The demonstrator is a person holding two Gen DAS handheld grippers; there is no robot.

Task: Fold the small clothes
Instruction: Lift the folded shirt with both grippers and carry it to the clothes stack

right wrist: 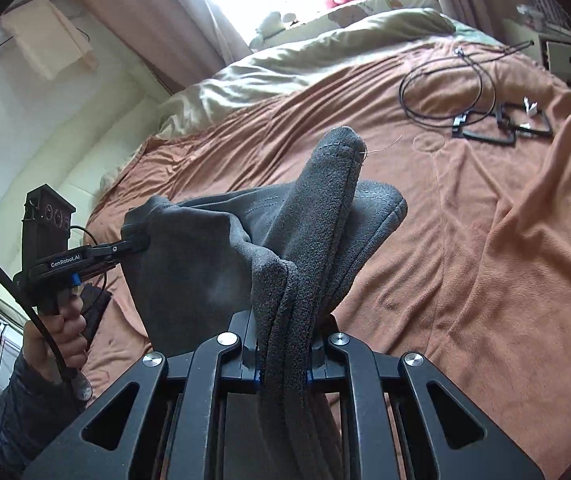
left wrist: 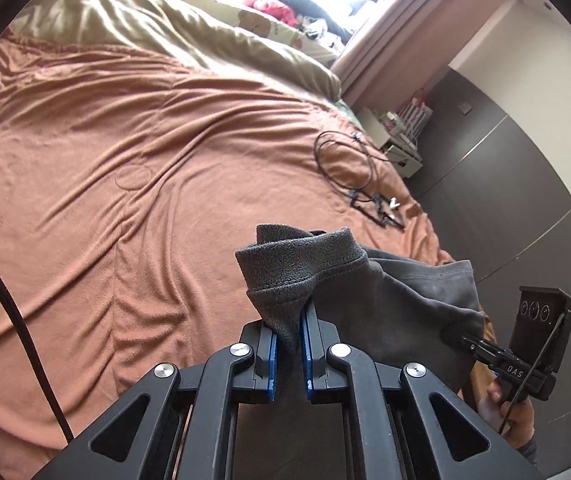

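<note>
My left fingers (left wrist: 289,334) and right fingers (right wrist: 283,354) each pinch a hemmed edge of the grey garment (right wrist: 213,248), held above the bed (left wrist: 125,160). Cables (left wrist: 349,168) lie near its far side; open blanket elsewhere.

One grey garment (left wrist: 385,292), two grippers (left wrist: 287,340) (right wrist: 283,356), one black cable (right wrist: 445,88), one orange blanket (left wrist: 125,160).

an orange-sheeted bed (left wrist: 105,128) carries a beige duvet (left wrist: 205,36) and black cables (left wrist: 349,168).
</note>
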